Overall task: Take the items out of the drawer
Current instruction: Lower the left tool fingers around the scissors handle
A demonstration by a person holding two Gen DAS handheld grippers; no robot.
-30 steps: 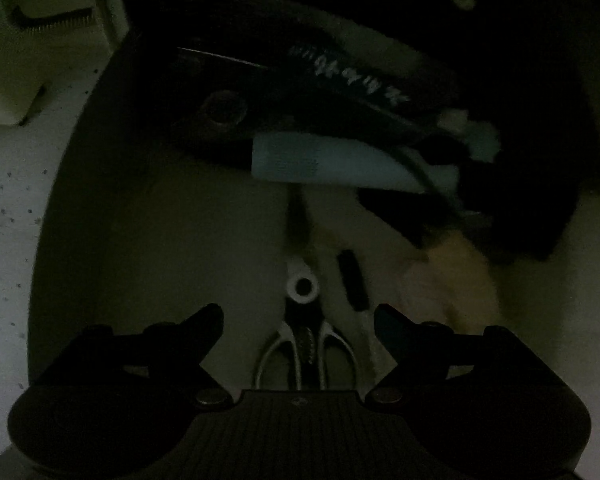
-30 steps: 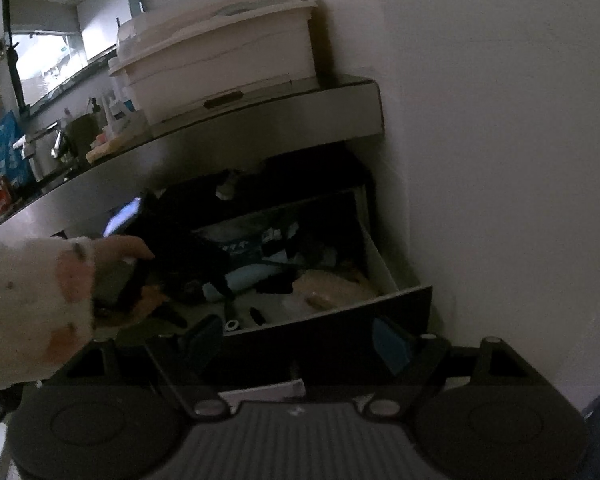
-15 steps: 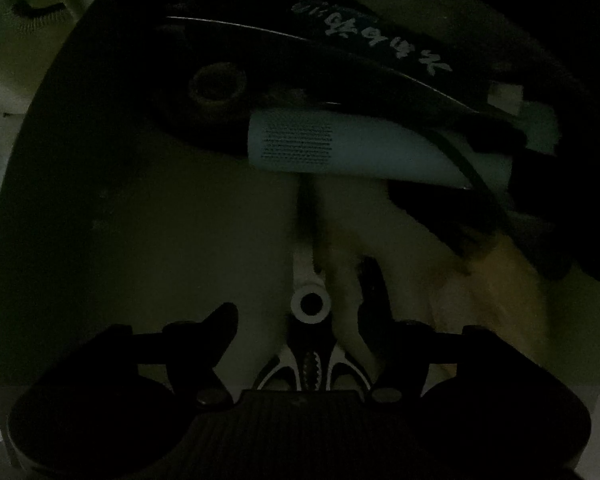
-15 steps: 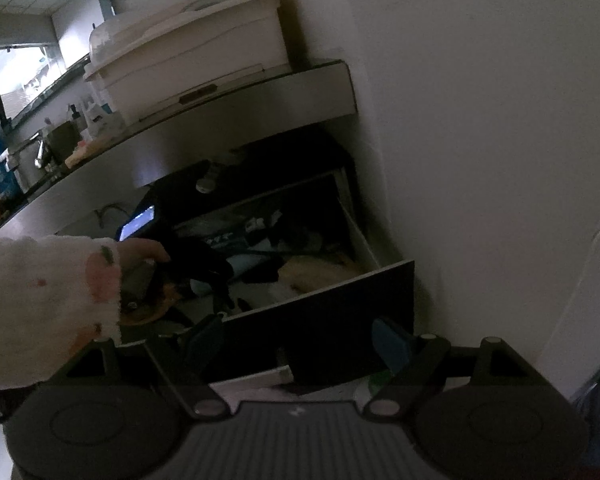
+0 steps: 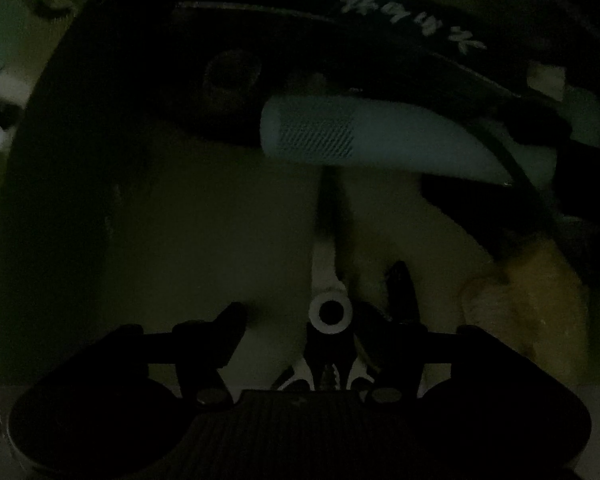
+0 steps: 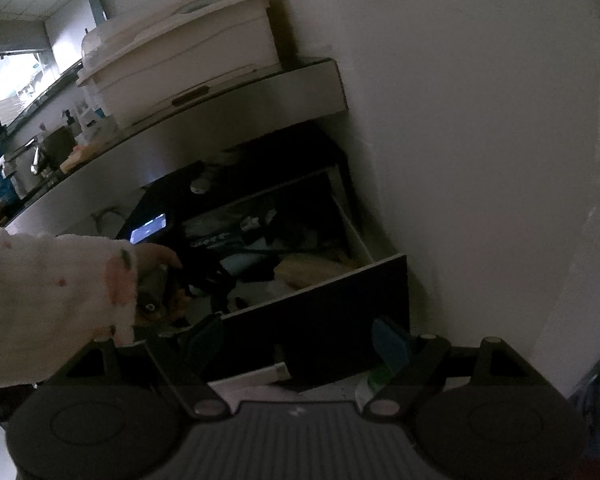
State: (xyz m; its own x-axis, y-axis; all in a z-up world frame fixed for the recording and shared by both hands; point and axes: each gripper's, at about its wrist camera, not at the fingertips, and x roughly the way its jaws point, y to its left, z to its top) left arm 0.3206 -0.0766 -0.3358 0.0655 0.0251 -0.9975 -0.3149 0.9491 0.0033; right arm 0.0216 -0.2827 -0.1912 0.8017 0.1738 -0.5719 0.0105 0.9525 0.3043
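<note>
The left wrist view is dark and looks into the open drawer (image 6: 380, 276). My left gripper (image 5: 316, 316) is open, low over the drawer floor, its fingers either side of white-handled scissors (image 5: 331, 314). A pale blue cylinder with a dotted grip (image 5: 380, 140) lies crosswise further in. A black item with white lettering (image 5: 400, 20) lies behind it. In the right wrist view my right gripper (image 6: 300, 340) is open and empty, held back in front of the drawer front. The left hand in a white sleeve (image 6: 52, 300) reaches into the drawer.
A tan soft item (image 5: 532, 304) lies at the drawer's right. Dark cables and clutter fill the drawer's back right. A white lidded bin (image 6: 180, 60) stands on the counter (image 6: 260, 100) above the drawer. A white wall (image 6: 480, 140) is close on the right.
My left gripper has moved deeper into the drawer, so the scissors now sit between its fingers and the blue cylinder looks larger. My right gripper has drawn back and shifted a little.
</note>
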